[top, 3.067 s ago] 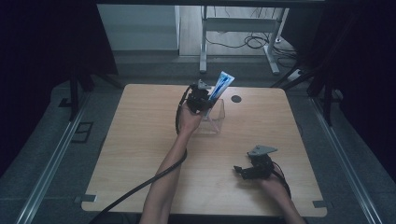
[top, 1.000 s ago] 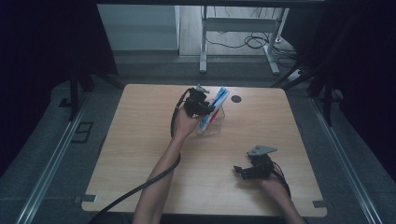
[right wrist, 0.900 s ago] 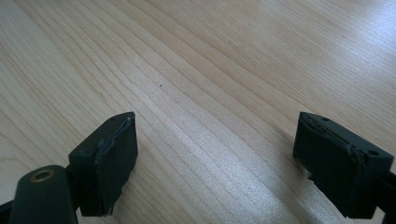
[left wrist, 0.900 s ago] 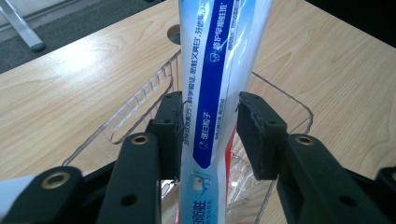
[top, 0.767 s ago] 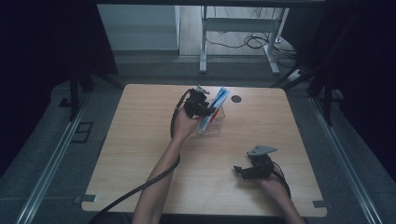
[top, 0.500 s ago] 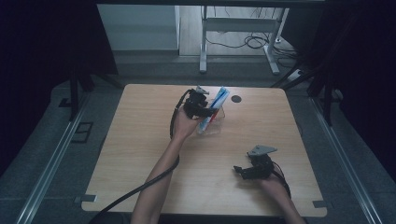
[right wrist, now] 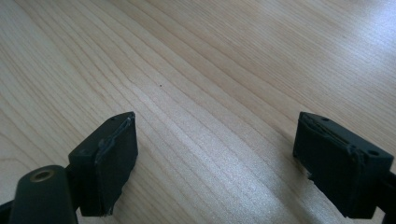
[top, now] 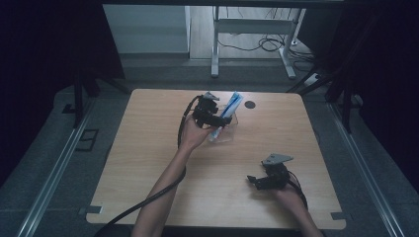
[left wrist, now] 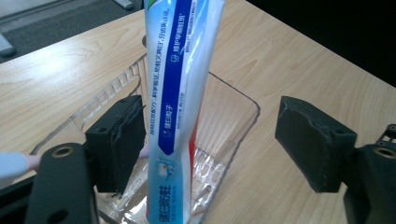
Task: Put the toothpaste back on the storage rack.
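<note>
Left gripper (left wrist: pixel 210 140) spread wide around an upright blue-and-white toothpaste tube (left wrist: pixel 180 107), one jaw just beside it, tube's foot inside a clear plastic tray (left wrist: pixel 233 126) at the tabletop's (top: pixel 148 148) far middle. Right gripper (right wrist: pixel 215 158) open over bare wood, near edge.

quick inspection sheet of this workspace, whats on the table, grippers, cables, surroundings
surface: light wooden table with a dark round hole near the far edge; no spills seen.
job's things: blue and white toothpaste tube stands leaning in a clear ribbed plastic tray.
clutter: nothing seen.
grippers: left hand-held gripper is open, jaws either side of the tube, its left pad close to it and the right pad well clear; right hand-held gripper is open, low over bare wood at the near right.
cables: black cable trails from the left gripper off the near edge; loose cables on the floor beyond.
surroundings: white metal table legs behind the table, dark room at both sides.
</note>
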